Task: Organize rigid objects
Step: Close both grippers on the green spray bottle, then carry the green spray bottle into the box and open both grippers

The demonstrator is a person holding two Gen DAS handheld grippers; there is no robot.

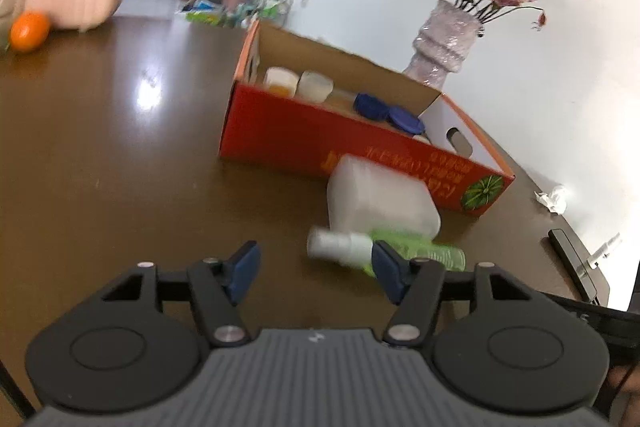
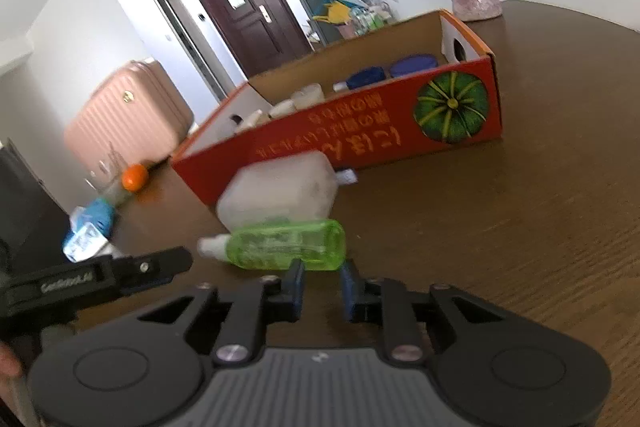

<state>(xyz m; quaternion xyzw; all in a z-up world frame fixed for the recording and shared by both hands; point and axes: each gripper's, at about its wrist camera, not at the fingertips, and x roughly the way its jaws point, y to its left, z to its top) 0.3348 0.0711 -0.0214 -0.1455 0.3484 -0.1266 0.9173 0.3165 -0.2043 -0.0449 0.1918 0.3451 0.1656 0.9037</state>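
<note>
Lying beside the red box, green bottle leaves open tabletop.

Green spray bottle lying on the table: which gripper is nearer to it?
Right. The right gripper sits just short of the green spray bottle, its fingertips at the bottle's side. The left gripper is beside the white cap end, one finger overlapping the bottle in view.

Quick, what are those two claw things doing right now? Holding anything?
Left gripper: open, holding nothing.
Right gripper: narrowly open, holding nothing; the green bottle lies just beyond its tips.
</note>
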